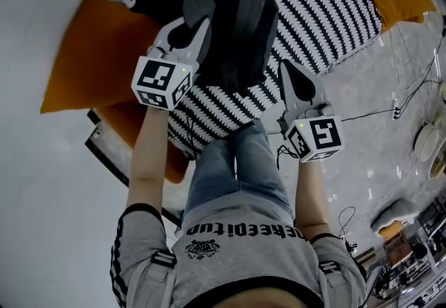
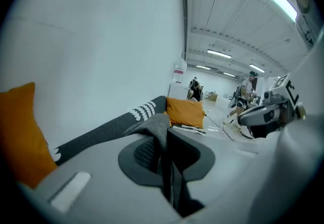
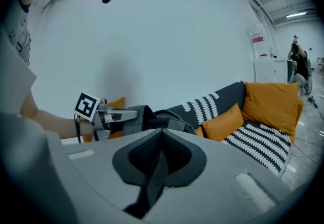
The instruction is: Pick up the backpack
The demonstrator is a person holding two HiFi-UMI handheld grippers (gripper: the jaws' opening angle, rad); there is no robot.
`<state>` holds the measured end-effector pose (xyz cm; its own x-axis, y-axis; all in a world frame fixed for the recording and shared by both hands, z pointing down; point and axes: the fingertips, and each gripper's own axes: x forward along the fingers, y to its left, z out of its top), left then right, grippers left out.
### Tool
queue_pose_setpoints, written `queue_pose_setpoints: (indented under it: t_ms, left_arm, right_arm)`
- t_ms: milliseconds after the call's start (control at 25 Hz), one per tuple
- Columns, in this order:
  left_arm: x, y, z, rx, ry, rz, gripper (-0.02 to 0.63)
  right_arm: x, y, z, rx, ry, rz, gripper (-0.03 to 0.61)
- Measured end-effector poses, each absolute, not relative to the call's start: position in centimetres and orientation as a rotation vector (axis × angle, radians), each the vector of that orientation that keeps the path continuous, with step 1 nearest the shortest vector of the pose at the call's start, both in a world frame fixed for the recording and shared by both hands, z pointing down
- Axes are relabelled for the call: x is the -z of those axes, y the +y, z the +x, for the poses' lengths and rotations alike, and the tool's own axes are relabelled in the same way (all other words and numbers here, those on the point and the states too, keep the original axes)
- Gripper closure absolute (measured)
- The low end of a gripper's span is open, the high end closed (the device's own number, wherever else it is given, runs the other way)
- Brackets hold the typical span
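The dark grey backpack (image 1: 233,28) hangs clear of the sofa from my left gripper (image 1: 201,21), which is shut on a grey fabric strap (image 2: 154,129) at its top. In the left gripper view the strap runs down between the closed jaws of that gripper (image 2: 166,159). My right gripper (image 1: 287,68) sits just right of the backpack, apart from it, with its jaws closed and nothing between them (image 3: 158,159). The right gripper view shows the backpack (image 3: 157,119) off to the left, hanging from the left gripper (image 3: 119,115).
Below the backpack is a sofa with a black-and-white patterned cover (image 1: 327,14) and orange cushions (image 1: 90,56). A white wall fills the left. Cables (image 1: 390,113) and clutter lie on the grey floor at right. The person's jeans-clad legs (image 1: 237,167) stand at the sofa's front edge.
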<state>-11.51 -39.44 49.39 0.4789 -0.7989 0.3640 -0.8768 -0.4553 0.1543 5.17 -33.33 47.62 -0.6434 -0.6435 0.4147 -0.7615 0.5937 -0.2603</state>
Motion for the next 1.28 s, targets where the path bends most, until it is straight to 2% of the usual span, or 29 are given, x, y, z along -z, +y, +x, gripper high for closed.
queue_pose_setpoints:
  t_ms: [360,1280]
  left_arm:
    - [-43.7,-35.5,-12.0,-0.239,-1.426,2.465,0.566]
    - [-34.7,-28.8,-5.2,-0.148,-1.348,2.630,0.566]
  right_arm:
    - [-44.5,-32.2,4.1,-0.525,-2.599,1.180,0.575]
    - [-35.5,-30.3,6.7,-0.294,-2.682,1.299,0.575]
